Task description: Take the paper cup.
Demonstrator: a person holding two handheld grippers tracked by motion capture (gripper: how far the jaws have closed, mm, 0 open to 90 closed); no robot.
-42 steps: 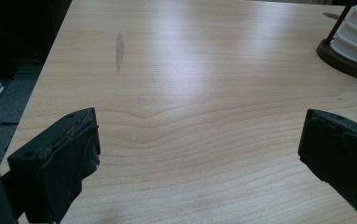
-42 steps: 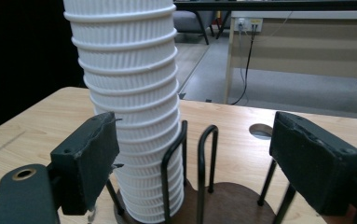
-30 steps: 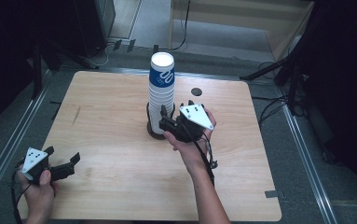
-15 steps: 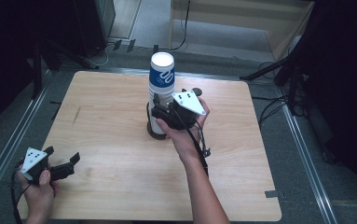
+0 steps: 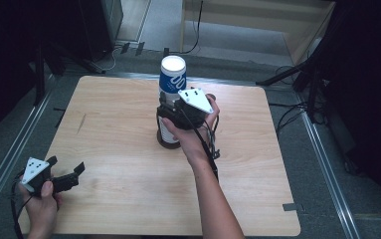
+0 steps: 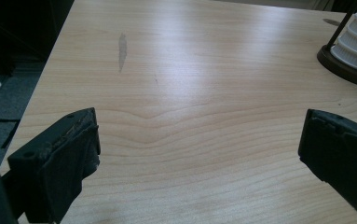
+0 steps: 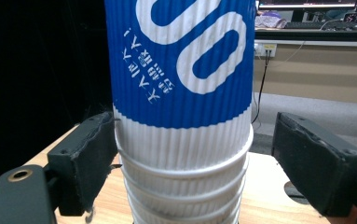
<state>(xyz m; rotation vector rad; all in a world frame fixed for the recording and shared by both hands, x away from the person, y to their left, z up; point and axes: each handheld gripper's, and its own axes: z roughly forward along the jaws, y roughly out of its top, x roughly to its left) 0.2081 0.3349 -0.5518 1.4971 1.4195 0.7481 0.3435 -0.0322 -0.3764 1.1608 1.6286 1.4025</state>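
Clearly, the risk is a skewed grab: the right gripper (image 7: 185, 163) could pull several nested cups or tip the stack (image 5: 171, 99) on its stand (image 5: 168, 141) at mid-table. Its jaws, just opening, bracket the top cup (image 7: 181, 60); the left pad touches, the right stands clear. The left gripper (image 6: 197, 154) gapes wide over bare table (image 6: 190, 70).

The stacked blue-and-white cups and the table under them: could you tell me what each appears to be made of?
The stacked blue-and-white cups look like ripple-wall paper, matt, judging by their fine vertical ribs and thin rolled rims. The table appears to be pale wood or wood-look laminate with a smooth satin finish: wavy grain and soft glare show.
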